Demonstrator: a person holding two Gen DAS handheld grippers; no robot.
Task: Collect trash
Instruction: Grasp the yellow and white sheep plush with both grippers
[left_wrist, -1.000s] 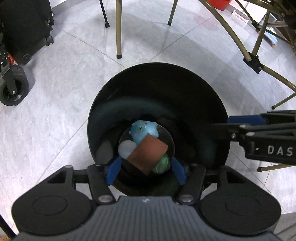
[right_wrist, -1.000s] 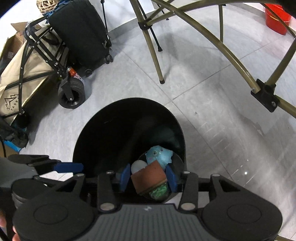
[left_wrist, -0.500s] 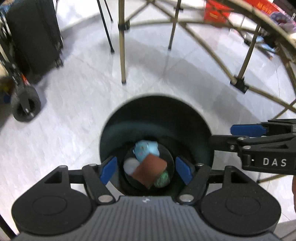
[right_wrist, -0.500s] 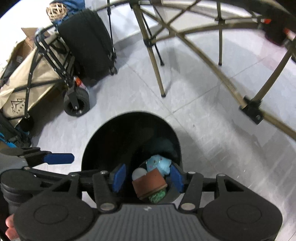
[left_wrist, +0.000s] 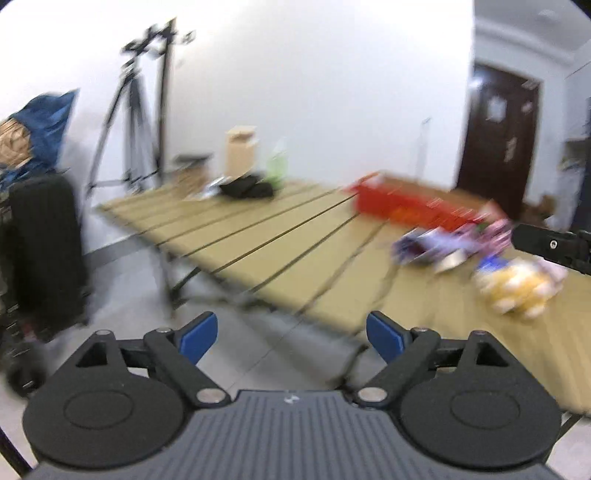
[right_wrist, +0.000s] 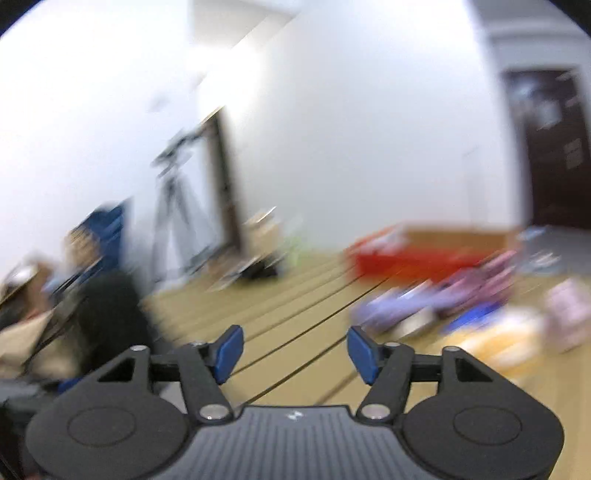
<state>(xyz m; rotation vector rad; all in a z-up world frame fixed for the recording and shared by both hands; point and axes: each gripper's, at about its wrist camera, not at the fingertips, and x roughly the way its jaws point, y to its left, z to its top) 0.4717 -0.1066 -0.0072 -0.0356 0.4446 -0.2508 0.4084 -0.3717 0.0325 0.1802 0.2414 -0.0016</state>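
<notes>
Both views are blurred by motion. My left gripper is open and empty, held in front of the near edge of a tan slatted table. My right gripper is open and empty over the same table; part of it shows at the right edge of the left wrist view. Loose trash lies on the table's right part: purple wrappers and a yellow and white packet. The black bin is out of view.
A red box lies at the table's far side. A black item and a cardboard box sit at the far left end. A black suitcase and a tripod stand left; a dark door is at the right.
Both grippers swung up from looking down into the black bin with trash inside to facing the table. Both stayed open and empty.
</notes>
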